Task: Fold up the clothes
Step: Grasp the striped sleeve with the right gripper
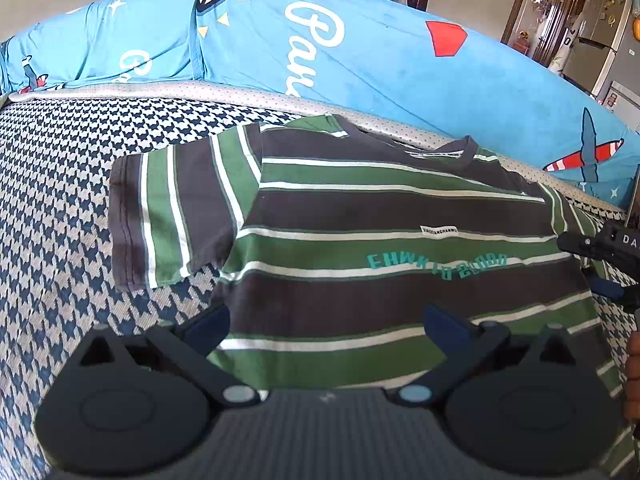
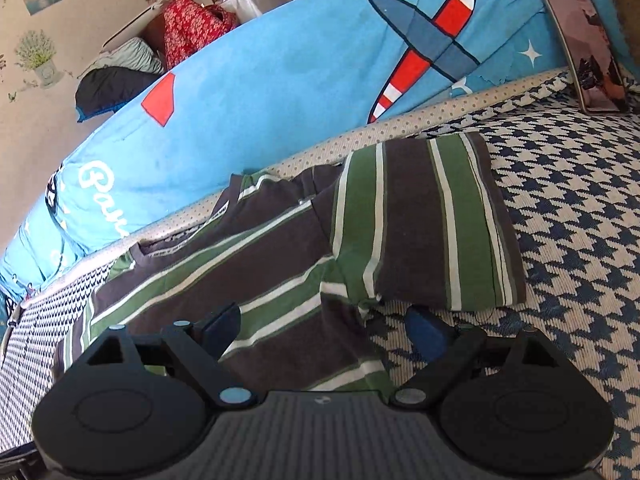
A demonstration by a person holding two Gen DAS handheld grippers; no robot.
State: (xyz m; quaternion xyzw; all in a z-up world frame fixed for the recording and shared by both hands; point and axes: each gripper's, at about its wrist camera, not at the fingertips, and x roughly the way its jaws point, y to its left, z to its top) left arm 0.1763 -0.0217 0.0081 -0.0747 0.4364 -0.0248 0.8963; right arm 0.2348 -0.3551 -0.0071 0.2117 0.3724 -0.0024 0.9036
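Observation:
A T-shirt (image 1: pixel 360 216) with dark brown, green and white stripes lies flat and face up on the houndstooth cover (image 1: pixel 56 208), neck toward the blue cushions. Its one sleeve (image 1: pixel 168 216) spreads out to the left in the left wrist view. My left gripper (image 1: pixel 326 330) hovers open over the shirt's lower hem, nothing between its fingers. My right gripper (image 2: pixel 326 332) is open above the shirt's side edge, just below the other sleeve (image 2: pixel 428 220); its left finger is over cloth, its right finger over the cover. The right gripper's body (image 1: pixel 608 248) shows at the right edge of the left wrist view.
Blue cushions (image 1: pixel 360 52) with airplane and letter prints stand along the back of the seat. A phone (image 2: pixel 580 44) leans against them at the far right. Piled clothes (image 2: pixel 184 24) lie behind the cushions. A hand (image 1: pixel 632 368) shows at the right edge.

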